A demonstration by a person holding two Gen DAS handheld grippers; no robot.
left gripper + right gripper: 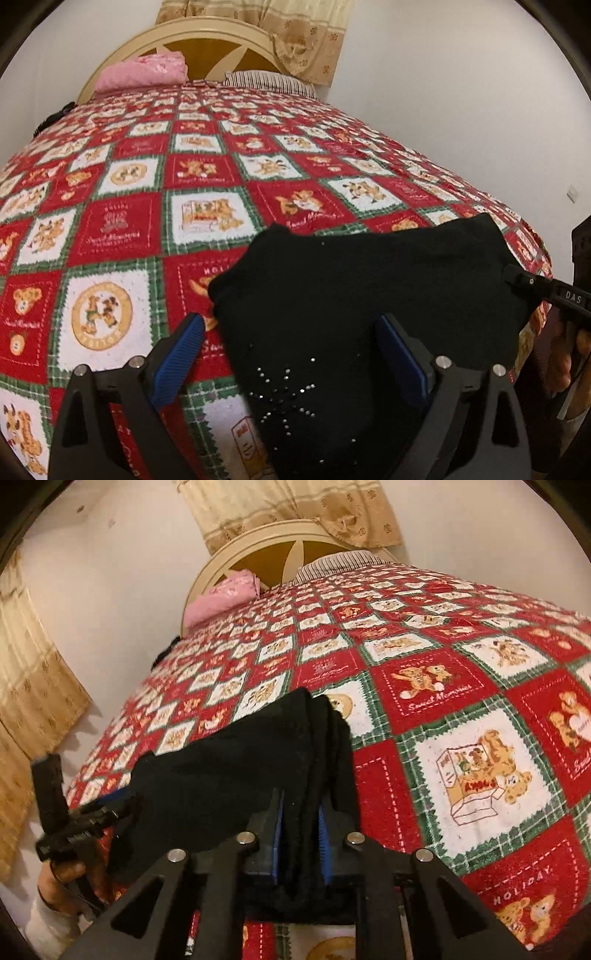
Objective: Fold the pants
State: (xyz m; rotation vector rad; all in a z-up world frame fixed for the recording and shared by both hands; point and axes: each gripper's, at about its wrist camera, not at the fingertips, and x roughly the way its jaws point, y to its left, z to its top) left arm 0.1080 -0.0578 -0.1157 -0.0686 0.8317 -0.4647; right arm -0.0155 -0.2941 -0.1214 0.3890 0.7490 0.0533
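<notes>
Black knit pants (351, 295) lie bunched on the red-checked bedspread (147, 221), mid-fold. Right gripper (301, 823) pinches their edge; left gripper (291, 336) hangs spread above. Next: carry the pinched edge across.

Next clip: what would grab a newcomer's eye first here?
The loud red, white and green teddy-bear bedspread fills both views. On its near edge lie the black pants, with a rhinestone starburst by the open left claw. The right claw is shut on a bunched fold of them.
</notes>
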